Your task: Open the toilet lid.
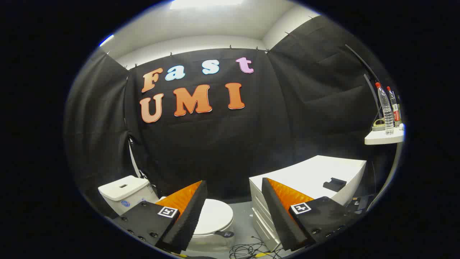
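Observation:
A white toilet stands low down, beyond my left finger. Its lid lies flat and closed, partly hidden by that finger, and a small dark tab sticks out at its front edge. The white tank rises behind it against the black cloth wall. My gripper is open, held well above and back from the toilet, with nothing between its fingers.
A white cabinet with drawers stands right of the toilet, just beyond my right finger, with a small black object on top. A white shelf at the far right carries two bottles. Loose cables lie on the floor.

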### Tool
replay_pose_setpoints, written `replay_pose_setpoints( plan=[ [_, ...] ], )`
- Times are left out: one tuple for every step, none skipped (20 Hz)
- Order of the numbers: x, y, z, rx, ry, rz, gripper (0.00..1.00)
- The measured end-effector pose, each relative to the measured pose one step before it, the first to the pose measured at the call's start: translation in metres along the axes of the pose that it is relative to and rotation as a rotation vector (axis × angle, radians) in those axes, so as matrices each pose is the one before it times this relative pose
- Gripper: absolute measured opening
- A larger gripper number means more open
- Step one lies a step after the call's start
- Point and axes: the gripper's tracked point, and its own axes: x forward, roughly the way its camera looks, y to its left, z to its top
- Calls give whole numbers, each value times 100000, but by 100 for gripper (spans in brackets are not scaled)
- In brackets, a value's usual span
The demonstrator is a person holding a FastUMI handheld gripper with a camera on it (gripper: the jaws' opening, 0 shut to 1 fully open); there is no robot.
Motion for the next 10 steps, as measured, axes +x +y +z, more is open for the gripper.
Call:
replay_pose_setpoints(
  plan=[
    [-304, 1017, -206, 822, 22, 527, 98],
    [-114, 507, -430, -39, 130, -179, 98],
    [-97, 424, -721, 459, 540, -445, 98],
    [49, 338, -899, 1999, 1488, -371, 98],
    [-73, 552, -924, 3197, 1992, 238, 98],
    [-118, 717, -944, 3501, 1776, 863, 98],
    [18, 455, -984, 2535, 1318, 445, 98],
    [295, 77, -1098, 1891, 1712, -108, 98],
    [365, 60, -1136, 2216, 2002, -252, 98],
    [645, -297, -1104, 3154, 2644, -1581, 98]
  ],
)
